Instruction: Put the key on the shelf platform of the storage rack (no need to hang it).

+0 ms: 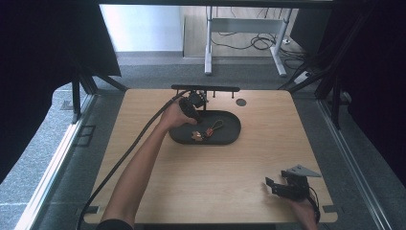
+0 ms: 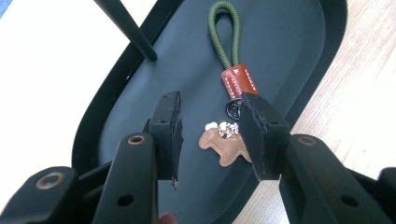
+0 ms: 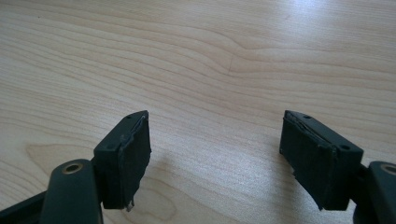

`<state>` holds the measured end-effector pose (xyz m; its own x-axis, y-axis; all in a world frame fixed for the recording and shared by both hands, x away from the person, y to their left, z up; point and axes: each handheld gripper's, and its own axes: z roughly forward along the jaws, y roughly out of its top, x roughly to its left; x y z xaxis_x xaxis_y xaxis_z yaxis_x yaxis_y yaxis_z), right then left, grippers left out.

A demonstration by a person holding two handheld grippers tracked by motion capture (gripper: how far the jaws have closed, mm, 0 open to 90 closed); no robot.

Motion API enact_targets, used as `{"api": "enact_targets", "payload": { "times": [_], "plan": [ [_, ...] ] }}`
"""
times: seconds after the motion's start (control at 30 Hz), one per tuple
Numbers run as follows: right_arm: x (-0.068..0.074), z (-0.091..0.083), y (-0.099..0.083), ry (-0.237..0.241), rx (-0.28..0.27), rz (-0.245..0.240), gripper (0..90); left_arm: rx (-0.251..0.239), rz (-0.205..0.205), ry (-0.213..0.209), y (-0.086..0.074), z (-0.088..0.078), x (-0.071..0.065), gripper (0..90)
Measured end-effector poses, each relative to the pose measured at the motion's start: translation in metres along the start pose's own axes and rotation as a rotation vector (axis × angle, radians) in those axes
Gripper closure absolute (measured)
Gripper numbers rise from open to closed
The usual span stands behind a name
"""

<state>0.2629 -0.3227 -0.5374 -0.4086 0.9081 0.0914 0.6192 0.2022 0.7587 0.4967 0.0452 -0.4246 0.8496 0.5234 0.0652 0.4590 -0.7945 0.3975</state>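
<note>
Two open tools (image 2: 210,135) (image 3: 215,156), one keychain (image 2: 231,112), one tray (image 2: 289,42).

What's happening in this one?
A person works a gripper in each hand at a wooden table. The left gripper hangs over a dark oval tray, jaws apart, not gripping the keychain that lies on the tray between them. The right gripper sits open over bare table near the front right corner.
</note>
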Motion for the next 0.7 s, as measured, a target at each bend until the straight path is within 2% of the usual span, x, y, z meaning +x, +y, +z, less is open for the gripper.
{"api": "enact_targets", "payload": {
  "times": [0.2,0.5,0.6,0.63,0.7],
  "plan": [
    [0.000,0.000,0.000,-0.002,-0.003,0.001,25.0,-0.015,-0.004,0.003,0.000,-0.006,-0.001,58.9],
    [0.000,-0.001,0.000,-0.001,0.001,0.001,25.0,-0.045,0.021,-0.002,-0.001,-0.018,-0.008,55.4],
    [0.000,-0.001,0.000,-0.002,-0.002,0.002,25.1,-0.065,0.022,-0.007,-0.006,-0.025,-0.010,53.5],
    [0.000,-0.001,0.000,-0.002,-0.003,0.003,25.2,-0.083,0.022,-0.011,-0.012,-0.029,-0.012,52.9],
    [-0.001,-0.001,0.000,-0.002,0.000,0.000,25.2,-0.085,0.027,-0.009,-0.015,-0.031,-0.013,52.3]
  ]
}}
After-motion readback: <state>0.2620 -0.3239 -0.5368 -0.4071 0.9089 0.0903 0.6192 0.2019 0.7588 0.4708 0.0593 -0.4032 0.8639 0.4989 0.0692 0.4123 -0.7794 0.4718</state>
